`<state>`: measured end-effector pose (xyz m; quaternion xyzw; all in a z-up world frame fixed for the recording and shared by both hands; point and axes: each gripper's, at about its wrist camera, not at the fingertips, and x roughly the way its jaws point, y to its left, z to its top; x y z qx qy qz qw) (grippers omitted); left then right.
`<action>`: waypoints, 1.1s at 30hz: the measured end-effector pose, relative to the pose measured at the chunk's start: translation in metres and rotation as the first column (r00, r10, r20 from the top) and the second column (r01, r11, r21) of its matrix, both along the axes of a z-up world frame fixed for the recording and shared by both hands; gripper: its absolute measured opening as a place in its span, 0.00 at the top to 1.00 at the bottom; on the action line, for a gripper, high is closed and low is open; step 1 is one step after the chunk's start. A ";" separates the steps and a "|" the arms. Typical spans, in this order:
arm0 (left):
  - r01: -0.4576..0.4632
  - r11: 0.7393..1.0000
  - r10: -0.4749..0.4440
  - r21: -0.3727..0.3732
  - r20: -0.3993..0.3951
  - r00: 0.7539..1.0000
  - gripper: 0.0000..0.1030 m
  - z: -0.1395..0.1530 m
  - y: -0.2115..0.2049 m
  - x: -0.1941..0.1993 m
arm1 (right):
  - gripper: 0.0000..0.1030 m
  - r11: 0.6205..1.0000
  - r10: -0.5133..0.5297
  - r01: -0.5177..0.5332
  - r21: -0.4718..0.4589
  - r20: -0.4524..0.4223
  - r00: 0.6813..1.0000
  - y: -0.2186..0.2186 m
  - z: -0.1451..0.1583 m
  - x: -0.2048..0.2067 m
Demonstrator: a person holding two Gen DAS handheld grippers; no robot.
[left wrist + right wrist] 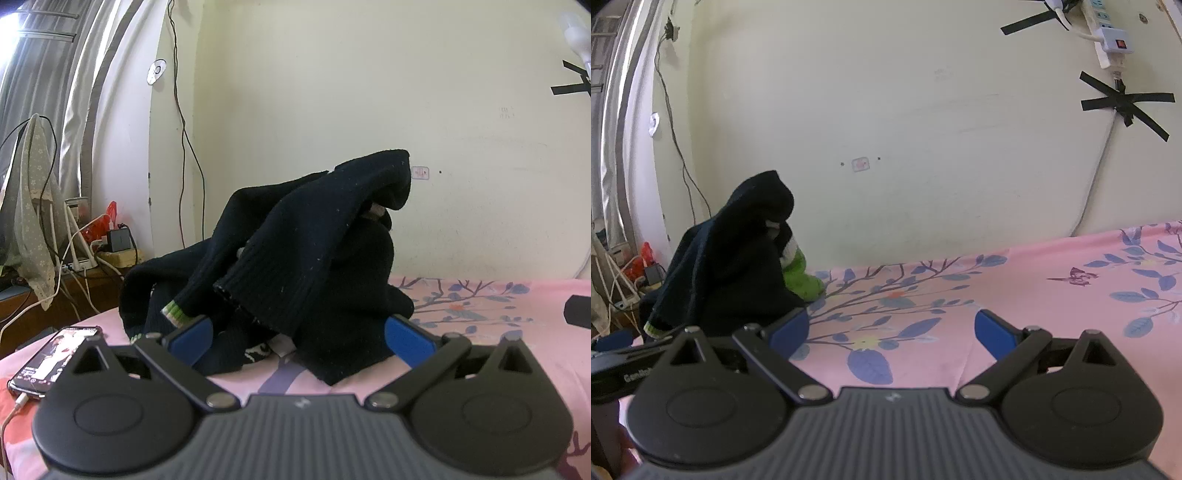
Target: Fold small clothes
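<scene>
A heap of dark navy knitted clothes (295, 258) sits on the bed (480, 314), on its pink sheet printed with blue leaves, near the far wall. One ribbed cuff carries green and white stripes, and from the right a bright green piece (801, 277) shows behind the heap. The left tongs (299, 332) are spread wide just in front of the heap, gripping nothing. The right tongs (891, 326) are likewise released over bare sheet, right of the clothes. A phone (55, 362) with a lit screen lies at the near left; its writing is too small to read.
</scene>
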<state>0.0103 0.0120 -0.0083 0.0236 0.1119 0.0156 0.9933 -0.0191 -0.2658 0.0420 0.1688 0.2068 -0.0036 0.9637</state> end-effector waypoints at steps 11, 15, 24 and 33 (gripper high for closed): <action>0.001 1.000 -0.001 -0.013 0.000 1.000 0.00 0.000 0.002 0.000 | 0.49 0.998 0.050 -0.047 0.040 -0.063 0.997 -0.001 -0.005 0.008; 0.036 0.994 -0.039 -0.099 -0.035 0.999 0.00 0.006 0.023 0.001 | 0.48 0.993 0.108 -0.101 0.069 -0.118 0.987 -0.001 0.002 0.023; -0.111 0.977 0.106 -0.184 -0.037 0.994 0.00 0.008 0.102 0.018 | 0.09 0.935 0.346 -0.347 0.071 0.019 0.938 0.043 0.080 0.103; -0.105 0.950 0.098 -0.293 -0.038 0.994 0.00 -0.001 0.120 0.018 | 1.00 0.914 0.370 -0.316 0.255 -0.204 0.907 0.099 0.075 0.227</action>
